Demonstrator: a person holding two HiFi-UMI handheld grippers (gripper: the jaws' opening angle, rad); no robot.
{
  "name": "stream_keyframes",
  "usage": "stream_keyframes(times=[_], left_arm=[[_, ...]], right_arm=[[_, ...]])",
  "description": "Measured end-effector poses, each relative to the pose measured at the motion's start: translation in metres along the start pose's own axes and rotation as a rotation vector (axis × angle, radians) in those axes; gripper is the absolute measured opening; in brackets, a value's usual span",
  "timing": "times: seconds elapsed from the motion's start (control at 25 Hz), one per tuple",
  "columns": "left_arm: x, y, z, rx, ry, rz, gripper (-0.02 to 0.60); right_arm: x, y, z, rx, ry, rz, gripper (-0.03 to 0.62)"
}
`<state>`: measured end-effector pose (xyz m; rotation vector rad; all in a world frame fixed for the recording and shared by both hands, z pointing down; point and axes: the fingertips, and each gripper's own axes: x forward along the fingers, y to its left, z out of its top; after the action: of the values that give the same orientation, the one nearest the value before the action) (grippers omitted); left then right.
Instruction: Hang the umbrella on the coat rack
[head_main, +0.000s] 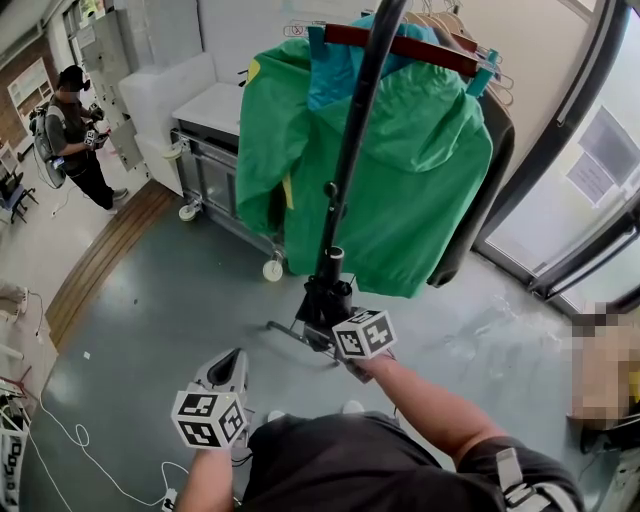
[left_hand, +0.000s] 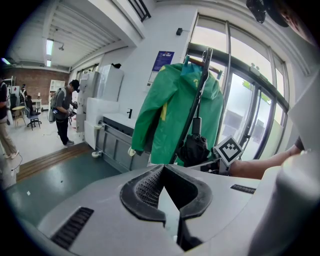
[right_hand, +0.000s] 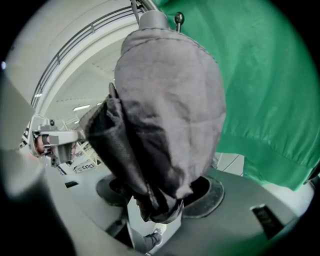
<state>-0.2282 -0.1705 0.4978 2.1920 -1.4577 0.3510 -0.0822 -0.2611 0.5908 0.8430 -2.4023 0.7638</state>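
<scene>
A long black umbrella (head_main: 350, 150) slants up in front of the coat rack (head_main: 400, 45), where a green jacket (head_main: 400, 170) hangs. Its upper end runs out of the top of the head view. In the left gripper view its curved handle (left_hand: 206, 54) sits up at the rack's bar; whether it is hooked there I cannot tell. My right gripper (head_main: 325, 318) is shut on the bundled fabric at the low end of the umbrella (right_hand: 165, 115), which fills the jaws of the right gripper (right_hand: 160, 195). My left gripper (head_main: 232, 358) stays low at the left, shut and empty, with its jaw tips (left_hand: 164, 170) pointing toward the umbrella (left_hand: 194, 145).
A white-topped metal cart on casters (head_main: 215, 150) stands behind the rack to the left. A person (head_main: 75, 130) stands at the far left. Glass doors (head_main: 580, 200) line the right side. Cables (head_main: 70, 440) lie on the grey floor at the lower left.
</scene>
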Motion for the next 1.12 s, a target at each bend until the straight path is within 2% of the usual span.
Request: stream_keyframes(times=[0.32, 0.6, 0.76, 0.96, 1.12], left_arm=[[0.002, 0.002, -0.001, -0.001, 0.004, 0.000, 0.012], [0.003, 0.001, -0.006, 0.000, 0.021, -0.001, 0.012], [0.009, -0.004, -0.003, 0.036, 0.023, 0.005, 0.012], [0.016, -0.017, -0.003, 0.021, 0.028, -0.024, 0.012], [0.022, -0.026, -0.004, 0.029, 0.038, -0.039, 0.012]], right_arm=[[0.008, -0.029, 0.009, -0.034, -0.048, -0.089, 0.239], [0.006, -0.036, 0.007, -0.058, -0.061, -0.103, 0.255], [-0.002, -0.034, 0.011, -0.084, -0.075, -0.095, 0.272], [-0.017, -0.032, 0.013, -0.130, -0.089, -0.119, 0.272], [-0.034, -0.028, 0.017, -0.122, -0.118, -0.121, 0.272]])
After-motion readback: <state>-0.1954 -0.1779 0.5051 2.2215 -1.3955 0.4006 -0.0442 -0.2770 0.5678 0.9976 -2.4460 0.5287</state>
